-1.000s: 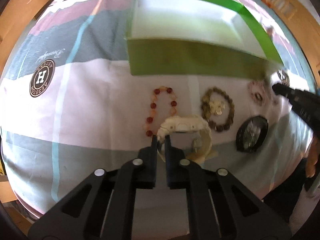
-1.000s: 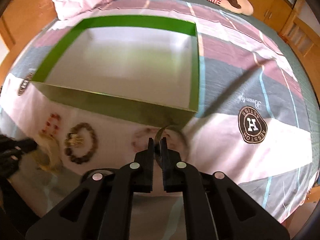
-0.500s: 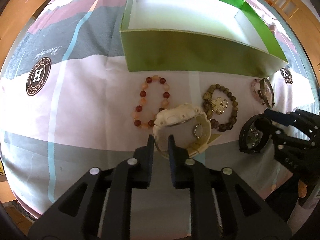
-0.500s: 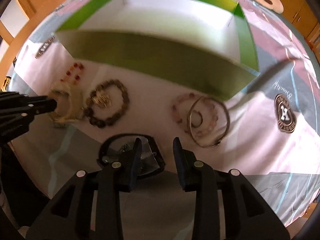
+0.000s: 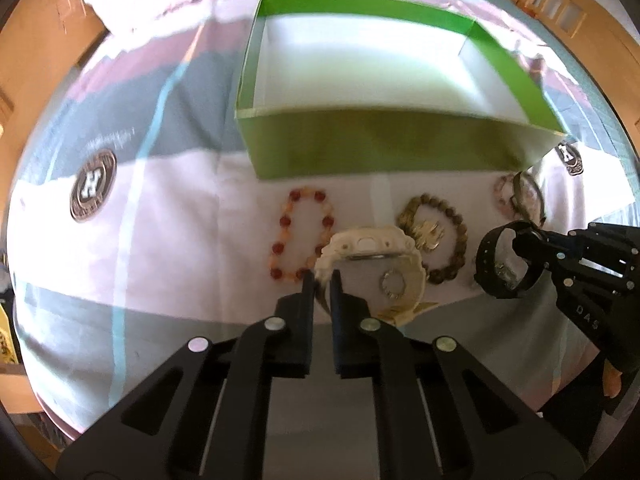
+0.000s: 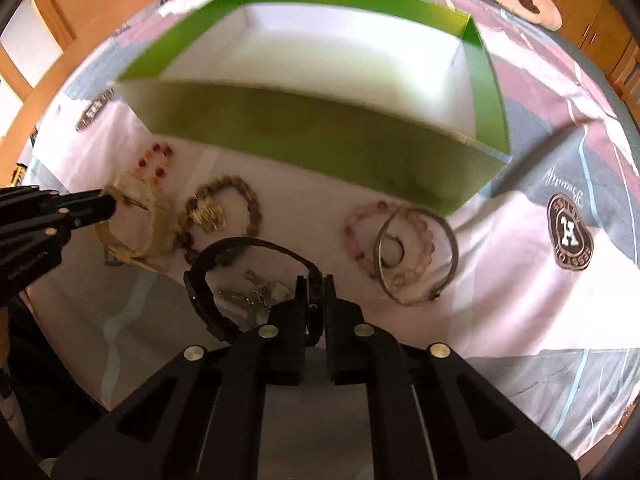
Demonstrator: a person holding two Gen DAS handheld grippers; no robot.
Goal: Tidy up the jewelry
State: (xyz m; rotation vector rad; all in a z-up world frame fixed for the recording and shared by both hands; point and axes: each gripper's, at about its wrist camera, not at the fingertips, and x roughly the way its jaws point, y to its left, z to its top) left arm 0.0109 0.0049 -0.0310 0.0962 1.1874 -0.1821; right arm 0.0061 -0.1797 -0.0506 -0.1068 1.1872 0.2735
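The left gripper (image 5: 321, 280) has its two fingers pinched on the band of a cream-coloured watch (image 5: 374, 258), gripping it at the near left part of the strap loop. Seen from the right wrist camera, the same gripper (image 6: 110, 205) comes in from the left edge with its tips at the watch (image 6: 134, 216). The right gripper (image 6: 316, 286) is clamped on the band of a black watch (image 6: 224, 276), its fingers closed over the right side of the loop; the left wrist camera shows this gripper (image 5: 524, 246) reaching in from the right with the black watch (image 5: 502, 266) at its tips.

Just beside the cream watch on its left lies a red-and-orange bead bracelet (image 5: 302, 234), touching or nearly touching the case. On its right sits a brown bead bracelet (image 5: 438, 236) with a gold charm inside the ring, between the two watches. Further right, near the box corner, a pink bead bracelet (image 6: 384, 236) lies under a metal bangle (image 6: 416, 254) that overlaps it.

Beyond the row of jewelry stands an open green box (image 5: 384, 148) with a white interior; nothing shows inside it. Everything rests on a bedsheet (image 5: 168, 216) in pink, grey and white panels with round "H" logo badges.
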